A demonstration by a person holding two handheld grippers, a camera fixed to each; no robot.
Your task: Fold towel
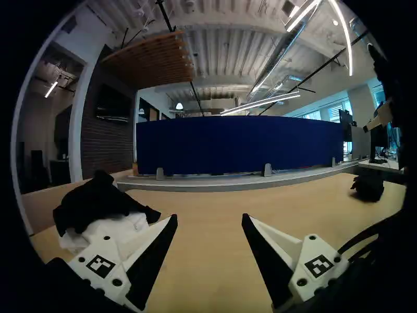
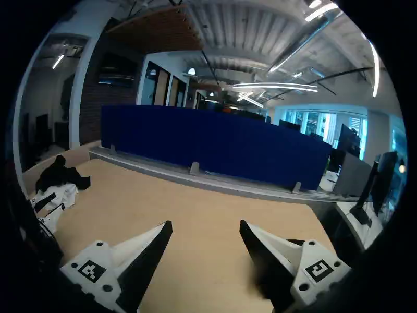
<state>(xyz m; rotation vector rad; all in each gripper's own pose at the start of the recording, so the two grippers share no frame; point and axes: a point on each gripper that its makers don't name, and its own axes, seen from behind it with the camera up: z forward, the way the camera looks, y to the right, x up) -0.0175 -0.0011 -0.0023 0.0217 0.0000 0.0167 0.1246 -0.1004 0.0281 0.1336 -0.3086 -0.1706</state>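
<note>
Table: pale wooden top (image 1: 292, 206) runs under both grippers and away to a grey ledge at its far edge.
Left gripper (image 1: 209, 218): fingers spread wide with nothing between them, tips above bare wood. Each white finger carries a black-and-white square marker.
Right gripper (image 2: 205, 224): fingers likewise wide apart and holding nothing, above bare wood.
White towel (image 1: 117, 225): lies in a soft heap on the table at the left. In the left gripper view it sits just beside and partly behind the left gripper's left finger. No finger presses on it.
Black cloth (image 1: 94, 201): crumpled, draped on top of the white towel, covering its far side and spilling toward the right.
Heap in the right gripper view: far off at the left rim, black cloth (image 2: 58, 177) above and white towel (image 2: 65, 194) below, well apart from the right gripper.
Left rim, right gripper view: white and black shapes just below the heap, possibly the left gripper's fingers, too small and lens-bent to be sure.
Blue partition (image 1: 234, 143): long and upright, standing along the table's far side on small grey feet.
Dark bundle (image 1: 367, 188): sits on the table at the right, well apart from the towel.
Monitors (image 2: 383, 177): on a desk at the right, beyond the table.
</note>
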